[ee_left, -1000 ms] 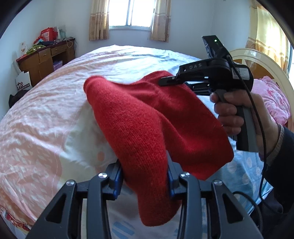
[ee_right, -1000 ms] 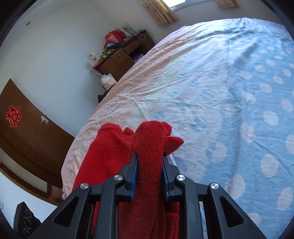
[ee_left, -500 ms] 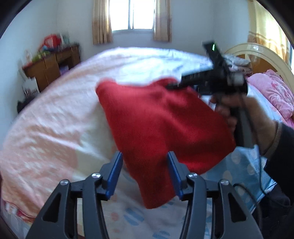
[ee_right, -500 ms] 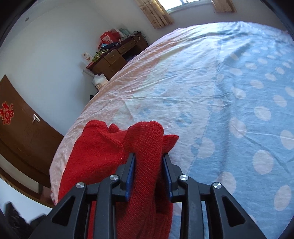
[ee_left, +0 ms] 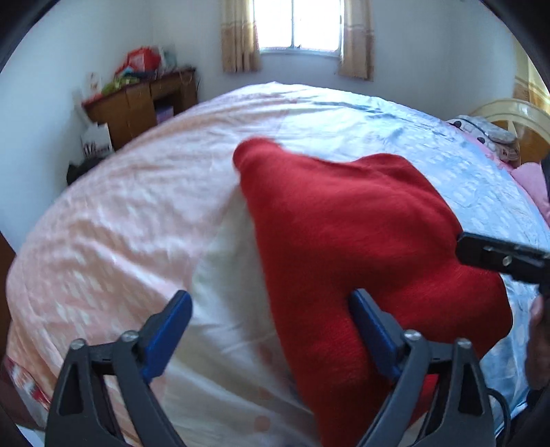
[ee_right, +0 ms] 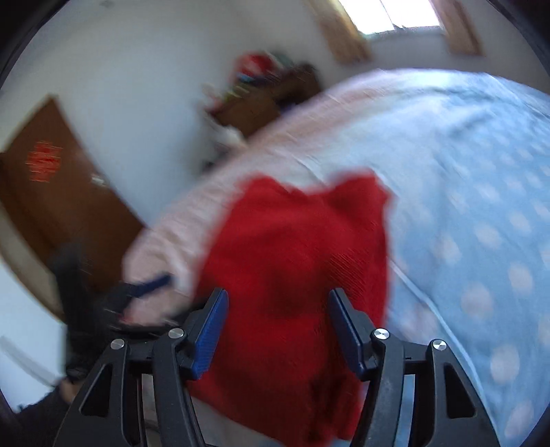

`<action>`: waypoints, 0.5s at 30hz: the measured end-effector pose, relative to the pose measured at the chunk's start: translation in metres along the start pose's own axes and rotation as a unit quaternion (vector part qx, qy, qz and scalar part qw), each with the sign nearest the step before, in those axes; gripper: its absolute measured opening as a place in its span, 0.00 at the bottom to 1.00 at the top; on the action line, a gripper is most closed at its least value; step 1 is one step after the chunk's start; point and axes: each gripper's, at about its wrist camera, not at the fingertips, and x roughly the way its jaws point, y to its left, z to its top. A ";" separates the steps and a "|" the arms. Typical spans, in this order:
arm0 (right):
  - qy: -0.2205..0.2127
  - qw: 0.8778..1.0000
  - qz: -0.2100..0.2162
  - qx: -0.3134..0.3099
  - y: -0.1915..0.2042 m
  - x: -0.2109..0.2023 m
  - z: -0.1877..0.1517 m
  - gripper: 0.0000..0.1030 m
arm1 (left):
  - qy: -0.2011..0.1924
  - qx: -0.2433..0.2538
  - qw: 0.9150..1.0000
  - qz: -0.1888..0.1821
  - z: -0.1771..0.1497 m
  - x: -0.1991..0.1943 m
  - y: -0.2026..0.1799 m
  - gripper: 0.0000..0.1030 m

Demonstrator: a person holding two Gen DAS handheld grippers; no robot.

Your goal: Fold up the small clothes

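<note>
Both opening tools (ee_left: 271, 330) (ee_right: 278, 330) astride red garment (ee_left: 343, 247)

Bedroom, daylit. White walls (ee_left: 429, 51). 1 window (ee_left: 297, 25) in the far wall, bright, with beige curtains (ee_left: 239, 37) either side. Bed (ee_left: 137, 213) fills the middle; cover pink on the left, blue with pale dots (ee_right: 488, 213) on the right. Cream headboard (ee_left: 515, 110) at right. Wooden desk (ee_left: 137, 103) in the left corner, cluttered on top. Brown door (ee_right: 51, 192), red emblem on it.
</note>
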 end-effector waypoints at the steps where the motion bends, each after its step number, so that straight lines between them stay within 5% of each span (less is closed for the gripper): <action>1: -0.008 1.000 0.005 0.006 -0.004 -0.002 -0.001 0.58 | 0.000 -0.007 1.000 -0.002 -0.003 -0.003 -0.001 0.97; 7: -0.027 0.999 -0.028 -0.004 0.008 -0.031 -0.007 0.59 | 0.002 -0.007 1.000 0.005 -0.003 -0.031 -0.004 0.97; 15: -0.130 0.982 -0.131 -0.042 0.032 -0.106 -0.026 0.64 | -0.072 0.015 0.997 -0.006 0.010 -0.095 -0.021 1.00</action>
